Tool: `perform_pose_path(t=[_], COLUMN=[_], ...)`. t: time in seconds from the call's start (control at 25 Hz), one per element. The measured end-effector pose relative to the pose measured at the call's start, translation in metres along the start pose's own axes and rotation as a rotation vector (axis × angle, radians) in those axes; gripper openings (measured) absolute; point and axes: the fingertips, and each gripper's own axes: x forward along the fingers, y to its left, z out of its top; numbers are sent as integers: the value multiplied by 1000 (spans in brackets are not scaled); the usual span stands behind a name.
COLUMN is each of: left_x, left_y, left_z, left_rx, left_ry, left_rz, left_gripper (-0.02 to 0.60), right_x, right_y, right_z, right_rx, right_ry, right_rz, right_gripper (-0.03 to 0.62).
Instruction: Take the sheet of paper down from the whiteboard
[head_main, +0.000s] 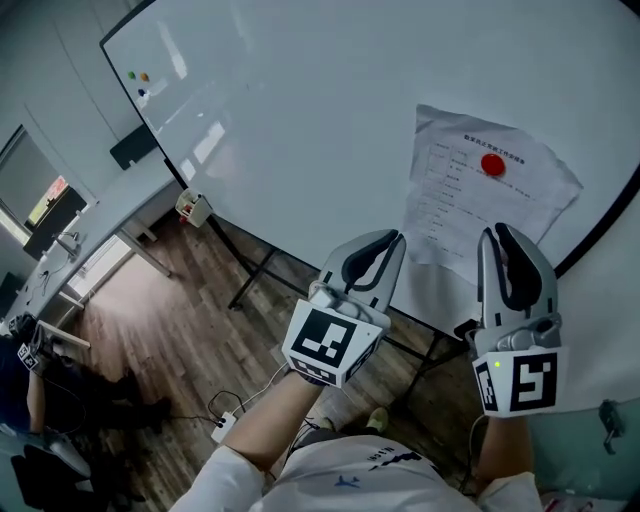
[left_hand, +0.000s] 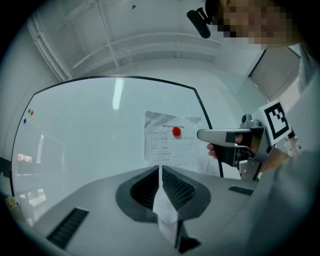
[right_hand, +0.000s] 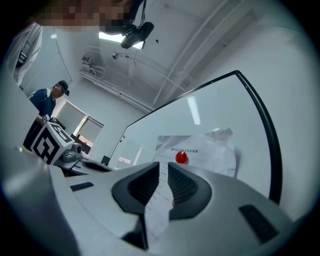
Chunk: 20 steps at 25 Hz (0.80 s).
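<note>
1. the sheet (head_main: 480, 195) is not down yet: it hangs on the whiteboard (head_main: 320, 110), pinned near its top by a red magnet (head_main: 492, 165).
2. the right gripper (head_main: 496, 233) points at the sheet's lower edge, just ahead of it. its jaws stand a narrow slit apart and pinch nothing.
3. the left gripper (head_main: 397, 238) has its jaws together and empty. the sheet lies ahead and to its right.
4. left to do, as i judge it: grip the sheet, free it from the magnet, and bring it away.
5. the sheet is thin printed paper, creased, with uneven edges. the whiteboard is smooth and glossy. the magnet is a small round dome.
</note>
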Motion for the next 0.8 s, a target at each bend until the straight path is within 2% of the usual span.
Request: perform_pose_path(t=[0.16, 0.28, 0.36, 0.44, 0.56, 0.8], left_x=[15, 25, 31, 38, 49, 67], left_y=[10, 19, 25, 29, 34, 36], left_z=[1, 0, 1, 1, 2, 14], left_rx=[-2, -13, -17, -20, -27, -17], left_ry=[-6, -10, -19, -26, -30, -47], left_rz=[-21, -42, -57, -79, -118, -190], left_gripper=[15, 15, 17, 46, 82, 92], right_x=[18, 35, 45, 52, 59, 67], right_y=[-6, -13, -14, -16, -19, -17], right_z=[5, 10, 7, 7, 8, 5], right_rx=[-86, -263, -403, -499, -559, -597], right_ry=[18, 38, 94, 129, 141, 170], right_rz=[-80, -161, -190, -219, -271, -314], right_gripper=[82, 113, 132, 147, 153, 153])
